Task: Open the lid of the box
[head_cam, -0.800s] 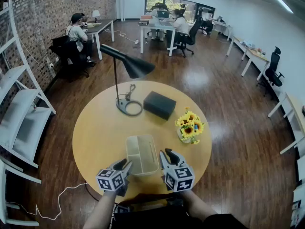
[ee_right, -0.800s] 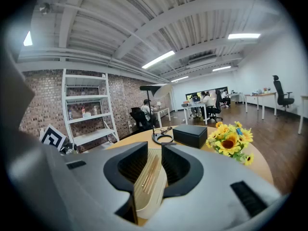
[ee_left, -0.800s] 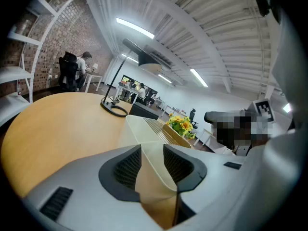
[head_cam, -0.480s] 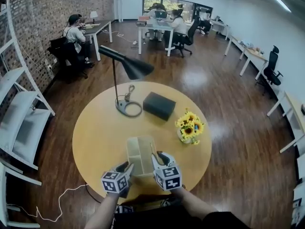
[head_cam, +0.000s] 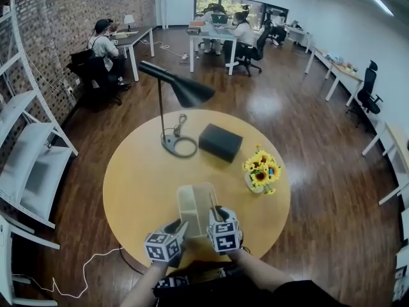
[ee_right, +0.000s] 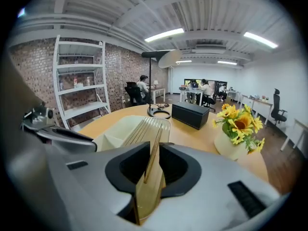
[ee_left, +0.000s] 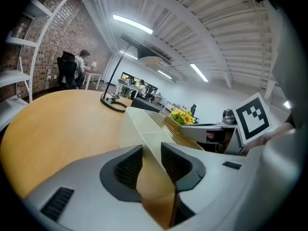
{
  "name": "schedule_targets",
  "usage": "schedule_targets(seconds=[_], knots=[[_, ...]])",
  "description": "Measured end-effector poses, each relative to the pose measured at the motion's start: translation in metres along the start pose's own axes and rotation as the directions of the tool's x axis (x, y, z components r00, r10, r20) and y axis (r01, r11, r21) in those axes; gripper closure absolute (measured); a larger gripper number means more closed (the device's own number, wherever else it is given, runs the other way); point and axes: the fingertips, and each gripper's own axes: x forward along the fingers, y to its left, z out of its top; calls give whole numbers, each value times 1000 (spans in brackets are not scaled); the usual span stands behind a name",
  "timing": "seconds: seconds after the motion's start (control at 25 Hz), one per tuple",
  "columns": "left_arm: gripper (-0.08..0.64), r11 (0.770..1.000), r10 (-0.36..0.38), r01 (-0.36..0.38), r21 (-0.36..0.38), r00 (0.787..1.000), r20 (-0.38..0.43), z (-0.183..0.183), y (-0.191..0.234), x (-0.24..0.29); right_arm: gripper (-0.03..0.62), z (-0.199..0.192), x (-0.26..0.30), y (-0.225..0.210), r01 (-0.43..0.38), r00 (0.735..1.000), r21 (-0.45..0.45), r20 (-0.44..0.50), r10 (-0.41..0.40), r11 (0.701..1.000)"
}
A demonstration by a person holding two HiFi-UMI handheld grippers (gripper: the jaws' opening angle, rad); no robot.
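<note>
Box (head_cam: pixel 192 204) wall pinched in left claw (ee_left: pixel 153 162), raised lid (ee_right: pixel 147 128) in right claw (ee_right: pixel 154 165)

Left forearm (head_cam: pixel 136 286) and right forearm (head_cam: pixel 257 271) reach forward, side by side. Left gripper (head_cam: pixel 179 228): jaws closed on the box (ee_left: pixel 144 129) wall, which runs ahead from between them. Right gripper (head_cam: pixel 215 212): jaws closed on the lid (ee_right: pixel 147 134) edge, which stands upright between them. The grippers sit just beside each other.
</note>
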Motion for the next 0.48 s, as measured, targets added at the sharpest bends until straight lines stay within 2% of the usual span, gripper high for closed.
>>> schedule_targets(seconds=[0.28, 0.48], knots=[[453, 1000, 1, -1, -3, 1000, 7, 0, 1, 1, 563, -1, 6, 1, 74, 997, -2, -25, -74, 997], [456, 1000, 0, 0, -5, 1000, 2, -2, 1, 2, 565, -2, 1, 0, 73, 997, 30, -29, -72, 997]])
